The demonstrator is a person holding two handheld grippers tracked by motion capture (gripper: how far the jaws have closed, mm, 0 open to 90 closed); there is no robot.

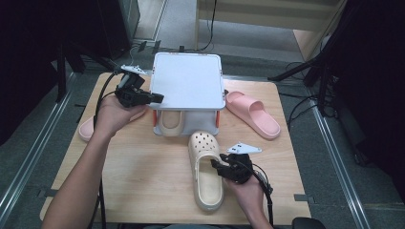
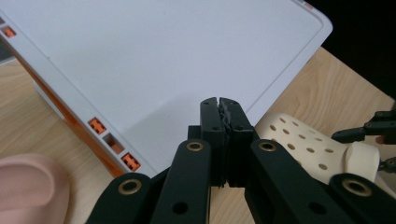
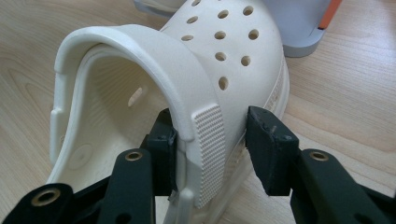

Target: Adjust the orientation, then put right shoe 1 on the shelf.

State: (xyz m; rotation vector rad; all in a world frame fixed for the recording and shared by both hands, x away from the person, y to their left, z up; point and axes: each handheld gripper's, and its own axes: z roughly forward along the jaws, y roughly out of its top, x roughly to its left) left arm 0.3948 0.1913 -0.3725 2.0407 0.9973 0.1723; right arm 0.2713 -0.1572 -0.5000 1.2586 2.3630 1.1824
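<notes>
The right gripper [image 3: 210,140] straddles the clog [image 1: 206,171] wall at six o'clock, jaws apart, one pad off it; close squarely before lifting. The left gripper [image 1: 155,98], shut and empty, hovers by the rack [image 1: 188,78] at twelve; pink slides flank it.

pink slipper [image 1: 89,127] half hidden behind the left hand [image 1: 111,116], second clog [image 1: 170,121] tucked under the white rack [image 1: 187,81]

Lab: railed floor [image 1: 28,162], cables [image 1: 296,112], tripods [image 1: 305,71]
</notes>
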